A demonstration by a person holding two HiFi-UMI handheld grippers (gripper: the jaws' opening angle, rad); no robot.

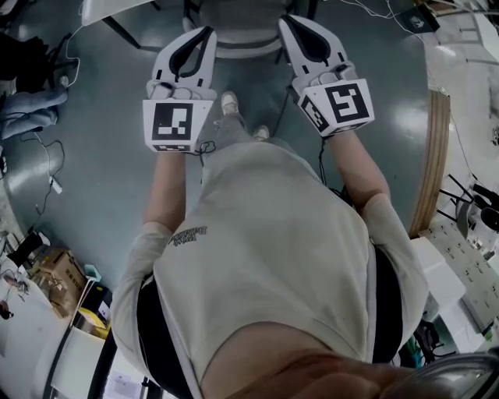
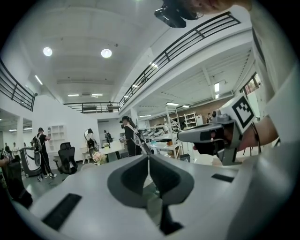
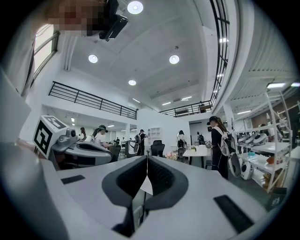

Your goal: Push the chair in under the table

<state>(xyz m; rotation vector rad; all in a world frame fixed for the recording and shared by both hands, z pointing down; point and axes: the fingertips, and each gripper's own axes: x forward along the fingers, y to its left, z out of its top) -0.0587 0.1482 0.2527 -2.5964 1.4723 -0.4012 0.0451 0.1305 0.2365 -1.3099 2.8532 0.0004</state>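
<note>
Hovering beside the chair (image 1: pixel 245 27) at top centre, the left gripper (image 1: pixel 206 33) and right gripper (image 1: pixel 288 22) are holding jaws pressed together, empty.
</note>
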